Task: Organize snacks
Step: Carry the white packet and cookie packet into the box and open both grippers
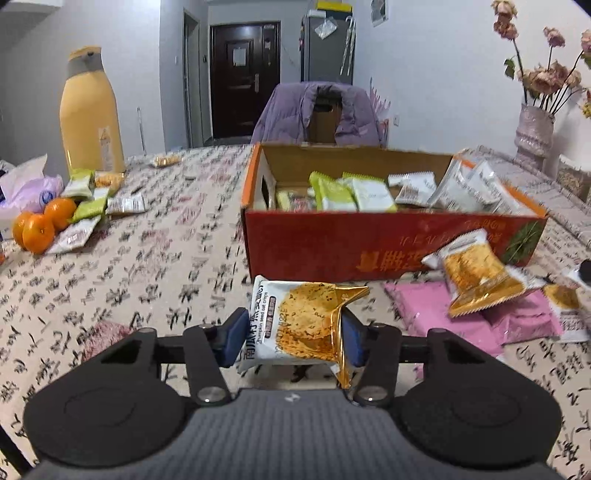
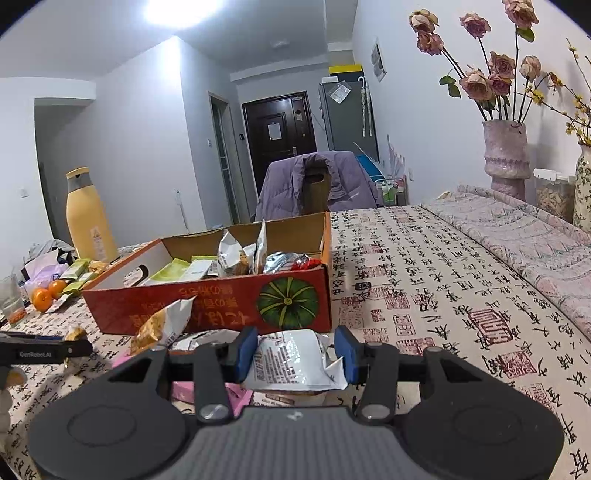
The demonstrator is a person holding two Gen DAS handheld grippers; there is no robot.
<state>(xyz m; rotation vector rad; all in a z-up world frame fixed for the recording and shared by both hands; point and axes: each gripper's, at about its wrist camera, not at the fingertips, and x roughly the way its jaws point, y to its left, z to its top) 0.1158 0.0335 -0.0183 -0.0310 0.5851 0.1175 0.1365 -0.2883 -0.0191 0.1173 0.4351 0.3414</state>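
Small lived-in room, dining table in front, entry door at the back.

White walls (image 2: 140,122) and ceiling, a bright ceiling light (image 2: 177,11) overhead. Dark wooden door (image 1: 243,77) at the far end, paper stuck on it; grey fridge (image 2: 347,110) just to its right with a yellow box (image 2: 345,69) on top. Chair (image 1: 325,118) at the table's far side, purple jacket (image 2: 284,188) draped over its back. Table covered by a calligraphy-print tablecloth (image 2: 424,266). Pink vase (image 2: 506,155) of dried roses (image 2: 480,81) against the right wall, a patterned vase (image 2: 583,184) beside it. Doorway opening on the left wall.
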